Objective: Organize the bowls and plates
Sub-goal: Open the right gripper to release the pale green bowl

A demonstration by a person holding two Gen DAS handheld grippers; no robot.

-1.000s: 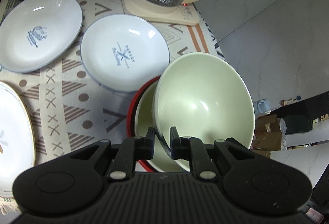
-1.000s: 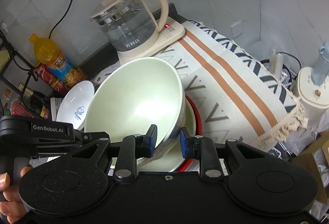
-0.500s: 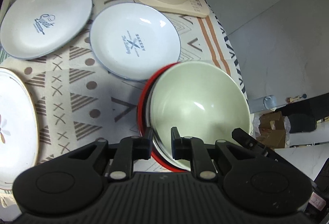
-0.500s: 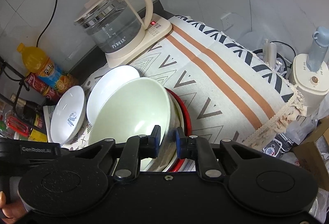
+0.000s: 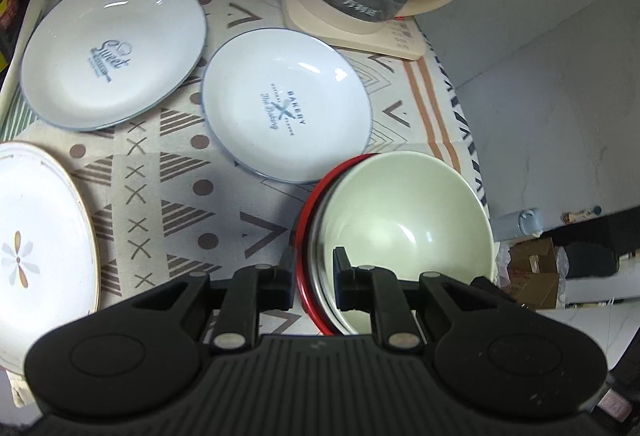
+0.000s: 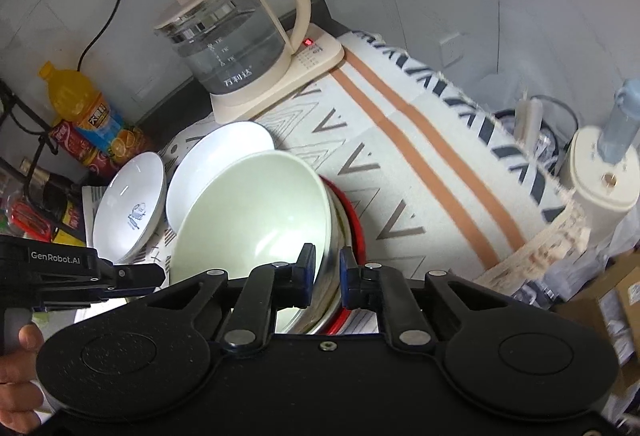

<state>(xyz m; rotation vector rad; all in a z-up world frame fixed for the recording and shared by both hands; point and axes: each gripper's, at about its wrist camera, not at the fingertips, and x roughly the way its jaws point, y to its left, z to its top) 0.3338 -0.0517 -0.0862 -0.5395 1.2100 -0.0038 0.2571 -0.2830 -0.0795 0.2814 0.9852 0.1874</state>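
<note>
Since the earlier frame the green bowl (image 5: 404, 220) has been lowered from a steep tilt into the red-rimmed bowl (image 5: 306, 220) and now sits nested there, near level. In the left wrist view, the near rim of this stack is clamped between the jaws of the left hand-held gripper (image 5: 313, 278), one finger outside the red rim and one inside the green bowl. Two white plates (image 5: 288, 104) (image 5: 112, 52) are seen beyond on the patterned cloth (image 5: 168, 196) of the tabletop, a gold-edged plate (image 5: 36, 244) at the left. In the right wrist view, the right hand-held gripper (image 6: 327, 274), whose jaws have just been closing, is shut on the opposite rim of the green bowl (image 6: 256, 212). A kettle (image 6: 236, 48) stands behind.
</note>
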